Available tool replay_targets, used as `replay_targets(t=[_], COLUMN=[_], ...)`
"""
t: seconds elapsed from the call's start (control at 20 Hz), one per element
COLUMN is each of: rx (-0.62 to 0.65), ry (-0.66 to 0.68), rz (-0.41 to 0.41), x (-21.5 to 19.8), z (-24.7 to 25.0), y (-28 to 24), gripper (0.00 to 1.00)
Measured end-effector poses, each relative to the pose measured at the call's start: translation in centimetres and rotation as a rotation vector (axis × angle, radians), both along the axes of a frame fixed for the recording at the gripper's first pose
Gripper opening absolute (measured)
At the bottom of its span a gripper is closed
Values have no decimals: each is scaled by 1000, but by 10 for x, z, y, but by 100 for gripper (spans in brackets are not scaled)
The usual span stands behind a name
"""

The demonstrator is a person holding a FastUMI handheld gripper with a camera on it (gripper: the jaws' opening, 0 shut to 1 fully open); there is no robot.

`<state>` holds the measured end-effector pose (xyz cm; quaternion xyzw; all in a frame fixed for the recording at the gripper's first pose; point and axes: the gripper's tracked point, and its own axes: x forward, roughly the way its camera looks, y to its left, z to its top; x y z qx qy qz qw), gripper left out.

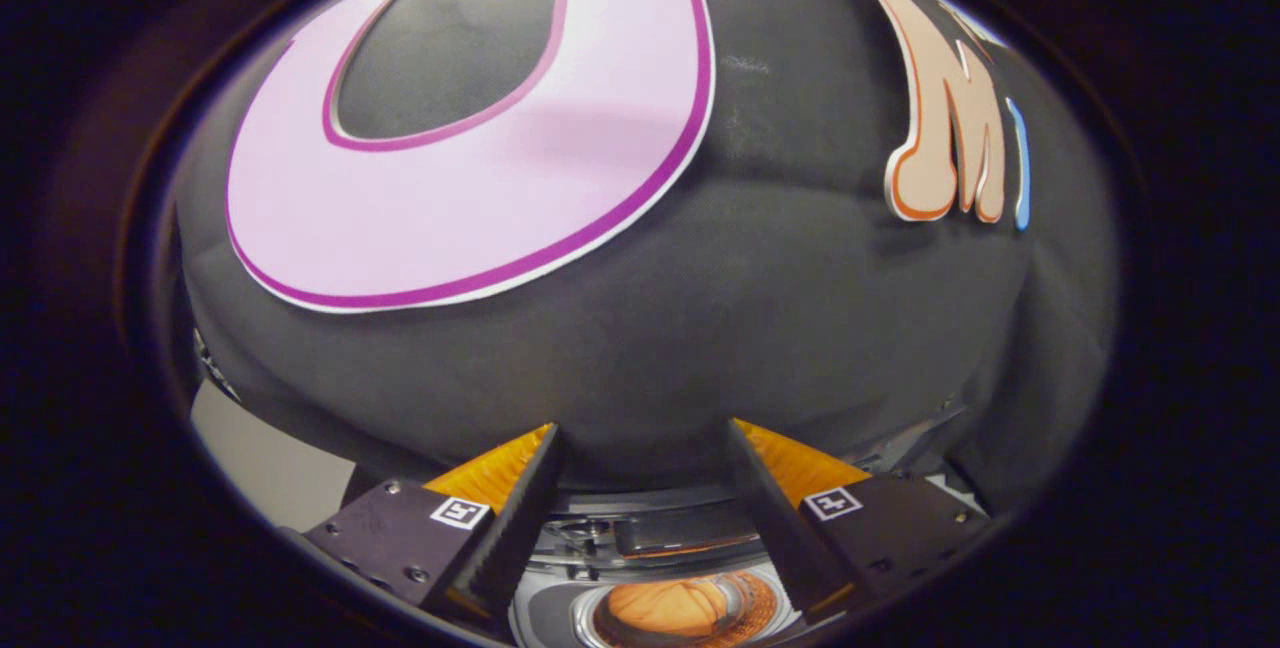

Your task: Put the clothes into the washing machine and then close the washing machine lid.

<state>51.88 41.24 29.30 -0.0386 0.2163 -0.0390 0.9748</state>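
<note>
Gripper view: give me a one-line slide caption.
Open gripper raised toward the booth wall, holding nothing; below its fingers, orange clothing lies inside the washing machine drum.

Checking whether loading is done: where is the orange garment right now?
In the gripper view, the orange garment lies inside the washing machine drum, low between the fingers of the open gripper, which hold nothing.

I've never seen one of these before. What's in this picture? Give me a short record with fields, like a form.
setting: booth with a black cloth wall
gripper: fingers open, nothing between them, pointing at the cloth wall
washing machine: below the fingers, lid open, round drum opening in sight
clothes: an orange bundle lying inside the drum
task stage: clothes in, lid not yet closed
</note>
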Motion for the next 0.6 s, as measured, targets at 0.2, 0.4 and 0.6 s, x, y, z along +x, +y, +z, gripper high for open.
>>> replay_targets(t=[0.2, 0.4, 0.6], rx=[1, 4, 5], ry=[6, -24, -33], rz=[9, 17, 25], x=[-6, -14, -21], z=[0, 0, 1], y=[0, -1, 0], gripper=[98, 98, 98])
